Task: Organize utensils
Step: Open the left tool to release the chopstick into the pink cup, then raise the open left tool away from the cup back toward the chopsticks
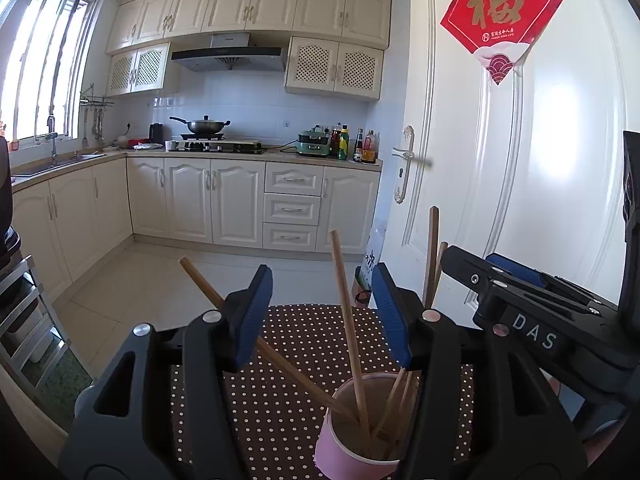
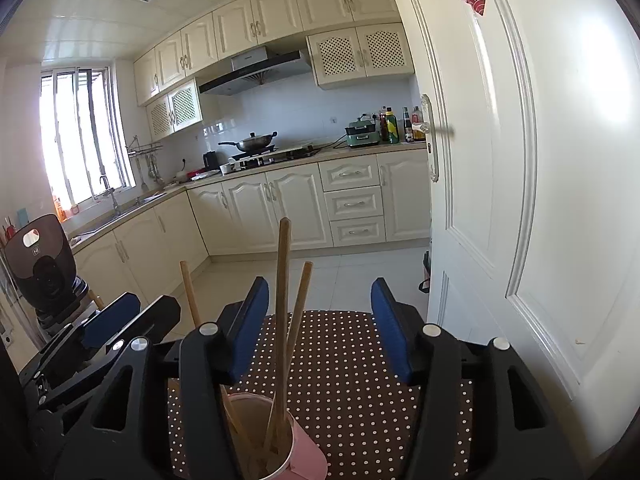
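Pink paper cup (image 1: 344, 440) stands upright at the near edge of a brown polka-dot surface (image 1: 296, 360), holding several wooden chopsticks (image 1: 350, 332) that lean out at different angles; one long stick tilts far left, another rises almost straight, a few shorter ones lean right. Left gripper (image 1: 320, 312) hovers just over the cup, blue pads (image 1: 252, 320) apart, jaws open, an upright chopstick passing between them without pad contact visible. In the right wrist view the same cup (image 2: 280, 440) sits near and left of centre, chopsticks (image 2: 282, 312) rising past the left pad. Right gripper (image 2: 320, 328) also has jaws open, nothing clamped. Each gripper shows in the other's view: right gripper body at the right edge of the left view, left gripper at the lower left of the right view. Just right, a white door (image 1: 520, 184) with a red paper decoration (image 1: 504, 16) and a lever handle. Farther off, tiled floor, then cream cabinets (image 1: 236, 204), a stove with a wok (image 1: 202, 125), bottles (image 1: 360, 146) on the counter, sink under a window at far left.
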A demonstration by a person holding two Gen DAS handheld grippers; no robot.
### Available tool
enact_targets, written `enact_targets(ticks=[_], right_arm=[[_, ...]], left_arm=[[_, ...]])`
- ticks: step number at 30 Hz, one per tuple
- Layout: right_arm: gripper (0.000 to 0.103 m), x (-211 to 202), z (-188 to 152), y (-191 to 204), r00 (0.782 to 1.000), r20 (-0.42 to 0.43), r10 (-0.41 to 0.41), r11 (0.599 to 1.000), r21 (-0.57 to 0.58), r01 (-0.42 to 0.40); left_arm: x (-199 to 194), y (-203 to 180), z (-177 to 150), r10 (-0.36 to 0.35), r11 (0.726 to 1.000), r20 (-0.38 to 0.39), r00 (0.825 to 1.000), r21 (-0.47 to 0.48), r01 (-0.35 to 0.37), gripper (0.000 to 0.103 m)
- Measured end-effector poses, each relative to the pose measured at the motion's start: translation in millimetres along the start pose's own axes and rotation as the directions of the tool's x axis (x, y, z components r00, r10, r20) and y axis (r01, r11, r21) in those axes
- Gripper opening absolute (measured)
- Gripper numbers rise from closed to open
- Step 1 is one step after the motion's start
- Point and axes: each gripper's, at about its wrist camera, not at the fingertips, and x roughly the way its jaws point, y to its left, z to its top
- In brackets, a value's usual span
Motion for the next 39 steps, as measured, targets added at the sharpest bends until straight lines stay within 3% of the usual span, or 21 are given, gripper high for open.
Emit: enact_targets(ticks=[16,39], right_arm=[[0.057,-17.9,-0.6,-7.3,0.999,0.021,-0.032,0.999,0.009,0.032],[0.064,-58.5,-8.3,-0.2,0.999,0.010,-0.040,0.999,-0.029,0.041]], left_arm=[[-9.0,-2.8,5.3,0.006,1.000,0.017,1.000,-0.014,-0.006,0.057],[-52.2,-10.9,-5.9,0.035,0.999,0.008,0.999,-0.014,-0.035,0.061]])
